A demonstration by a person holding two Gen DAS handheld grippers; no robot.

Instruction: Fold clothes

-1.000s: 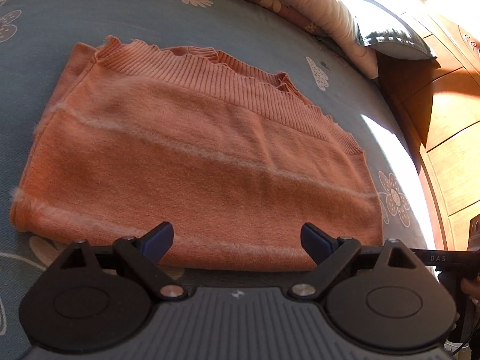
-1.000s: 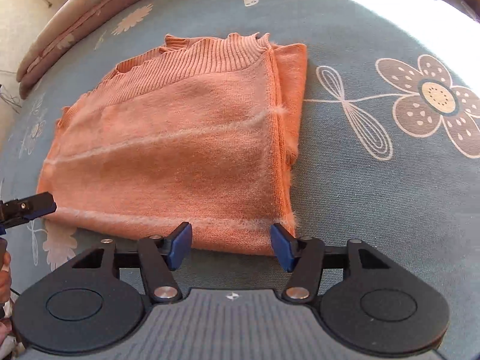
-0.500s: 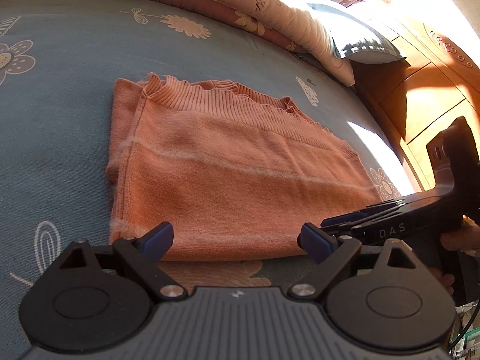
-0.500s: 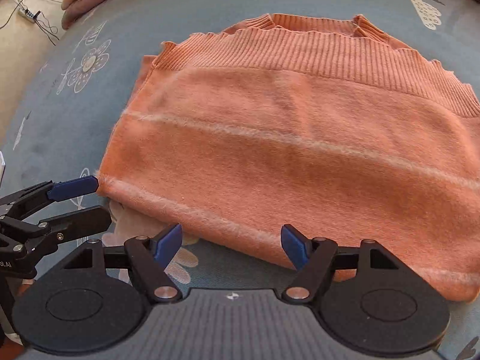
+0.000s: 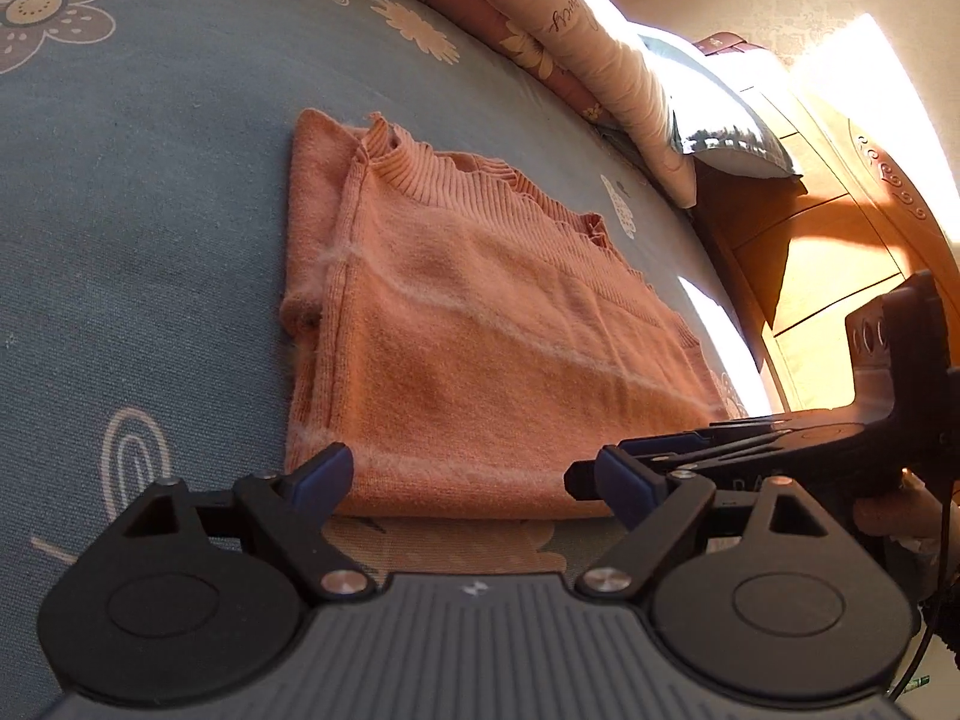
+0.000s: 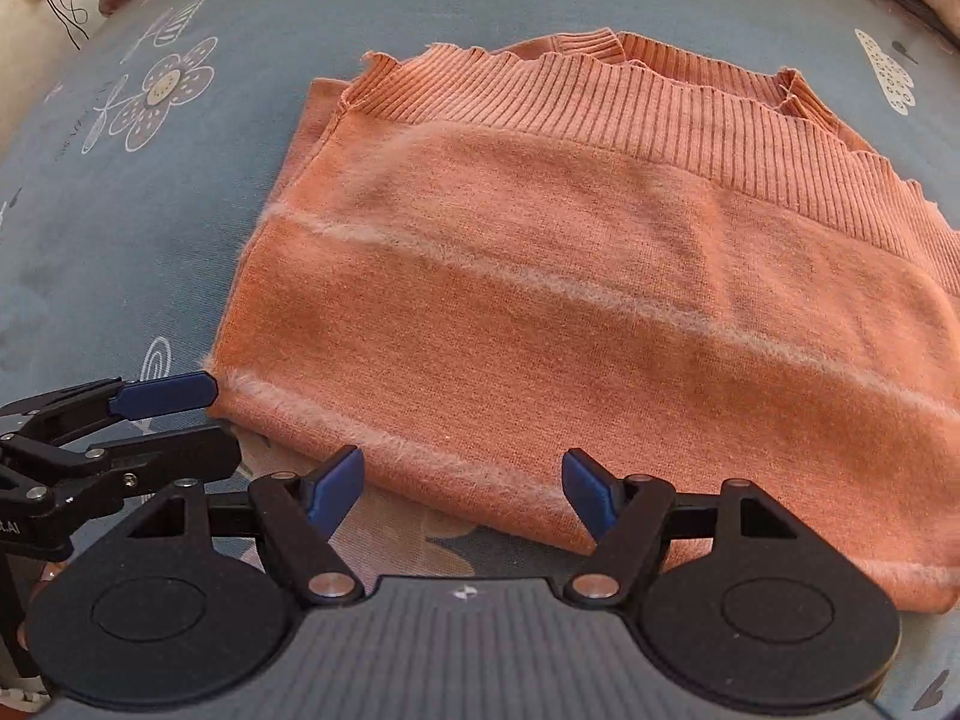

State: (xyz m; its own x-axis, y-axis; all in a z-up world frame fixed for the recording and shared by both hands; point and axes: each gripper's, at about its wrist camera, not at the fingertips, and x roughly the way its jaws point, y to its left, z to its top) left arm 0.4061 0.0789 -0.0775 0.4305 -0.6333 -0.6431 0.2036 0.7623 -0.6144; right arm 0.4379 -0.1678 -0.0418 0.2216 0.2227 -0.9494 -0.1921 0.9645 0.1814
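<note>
Folded orange knit sweater (image 5: 480, 348) on blue floral bedsheet (image 5: 150, 210): both grippers, left (image 5: 474, 477) and right (image 6: 462, 489), have swung to its near edge, fingers spread, empty, poised for another fold or finished.

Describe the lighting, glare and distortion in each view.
Left wrist view: hard sunlight blows out the wall at upper right and warms the wooden headboard; the orange sweater sits in softer light. Right wrist view: even light, no glare, the sweater sharp. Both views: fisheye curves the blue bedsheet towards the edges.
</note>
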